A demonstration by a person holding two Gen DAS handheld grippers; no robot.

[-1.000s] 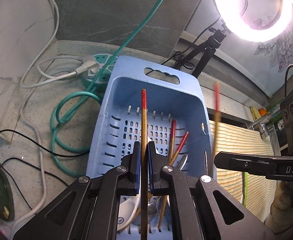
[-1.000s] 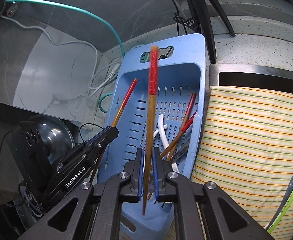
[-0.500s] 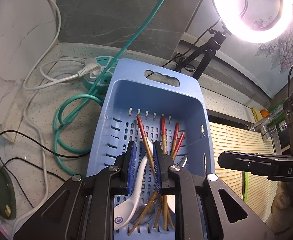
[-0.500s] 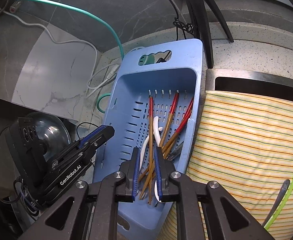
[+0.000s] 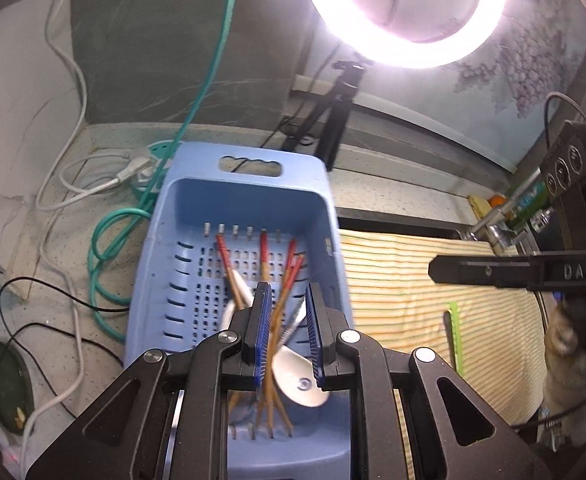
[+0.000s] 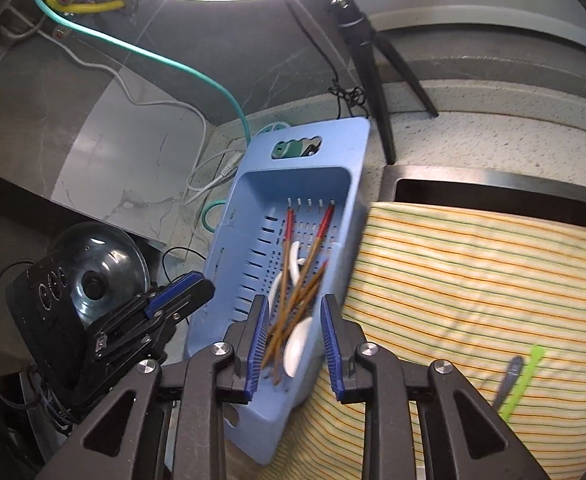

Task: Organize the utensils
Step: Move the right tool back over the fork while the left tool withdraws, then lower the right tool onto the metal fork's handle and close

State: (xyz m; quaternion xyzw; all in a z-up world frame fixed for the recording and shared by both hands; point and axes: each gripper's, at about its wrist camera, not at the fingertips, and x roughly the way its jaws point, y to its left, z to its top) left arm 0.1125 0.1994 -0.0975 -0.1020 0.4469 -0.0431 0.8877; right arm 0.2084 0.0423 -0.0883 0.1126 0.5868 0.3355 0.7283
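Speckled counter (image 5: pixel 393 190) carries a striped cloth (image 6: pixel 473 272) and, left of it, the blue basket (image 5: pixel 249 192) collecting chopsticks (image 5: pixel 281 300) and white spoons (image 5: pixel 301 380) — likely for sorting. Left gripper (image 5: pixel 289 334) stands spread, empty; right gripper (image 6: pixel 293 340) is opening, pinching nothing.

Blue plastic basket (image 5: pixel 173 264), wooden chopsticks (image 6: pixel 293 304), striped cloth (image 6: pixel 473 280).

tongs (image 5: pixel 289 334) parted, empty – above blue basket (image 5: pixel 181 216) | chopsticks (image 5: pixel 277 280), white spoon (image 5: pixel 297 380) inside
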